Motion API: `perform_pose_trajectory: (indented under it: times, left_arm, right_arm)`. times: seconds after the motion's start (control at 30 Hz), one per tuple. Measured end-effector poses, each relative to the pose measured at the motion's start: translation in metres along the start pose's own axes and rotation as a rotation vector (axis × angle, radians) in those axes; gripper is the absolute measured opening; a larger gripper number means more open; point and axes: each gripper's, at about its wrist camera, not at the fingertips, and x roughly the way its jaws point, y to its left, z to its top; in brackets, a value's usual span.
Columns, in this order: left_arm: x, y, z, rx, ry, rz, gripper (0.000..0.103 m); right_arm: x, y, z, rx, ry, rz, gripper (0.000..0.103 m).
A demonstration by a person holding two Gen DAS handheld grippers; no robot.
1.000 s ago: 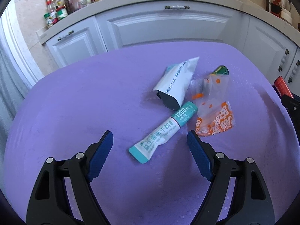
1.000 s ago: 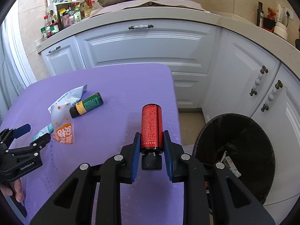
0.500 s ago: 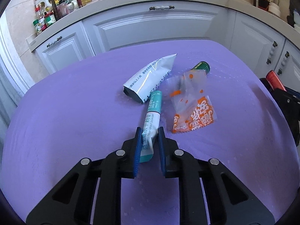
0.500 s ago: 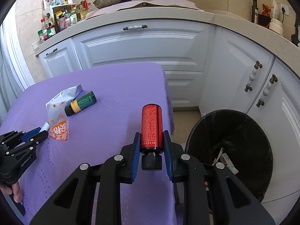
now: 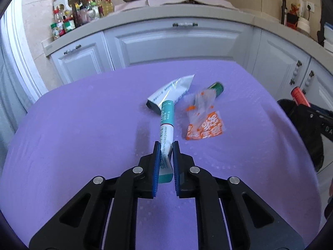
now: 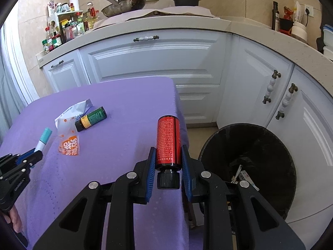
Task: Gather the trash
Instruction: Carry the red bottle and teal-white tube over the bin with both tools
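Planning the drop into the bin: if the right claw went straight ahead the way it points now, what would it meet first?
Probably nothing close. The right claw, shut on the red bottle, points past the table's corner toward the white cabinet. The black bin sits off to its right. Depth is hard to judge.

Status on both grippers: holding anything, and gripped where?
Left gripper pinches the teal-and-white sachet near its white lower end. Right gripper clamps the red bottle at its base, just above the black cap.
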Motion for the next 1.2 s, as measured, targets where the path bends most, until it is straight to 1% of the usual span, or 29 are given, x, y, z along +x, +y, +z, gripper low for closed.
perform_pose_trajectory:
  times: [0.1, 0.3, 0.53, 0.73, 0.9, 1.2]
  left_arm:
    - [-0.013, -0.006, 0.005, -0.005, -0.034, -0.008, 0.011]
    - [-0.034, -0.027, 0.02, 0.0, -0.102, -0.051, 0.011]
    - [-0.039, -0.078, 0.034, 0.047, -0.143, -0.125, 0.011]
    - [-0.032, -0.128, 0.042, 0.1, -0.157, -0.173, 0.011]
    - [-0.024, -0.169, 0.047, 0.154, -0.152, -0.208, 0.011]
    - [-0.009, -0.223, 0.048, 0.206, -0.139, -0.239, 0.011]
  right_arm:
    - [-0.007, -0.004, 0.0, 0.008, -0.016, -0.009, 0.025]
    - [-0.026, -0.018, 0.0, 0.023, -0.058, -0.039, 0.025]
    - [-0.043, -0.046, -0.004, 0.048, -0.092, -0.108, 0.025]
    - [-0.052, -0.078, -0.008, 0.091, -0.102, -0.164, 0.025]
    - [-0.054, -0.105, -0.012, 0.123, -0.106, -0.209, 0.025]
    - [-0.053, -0.143, -0.018, 0.166, -0.109, -0.264, 0.025]
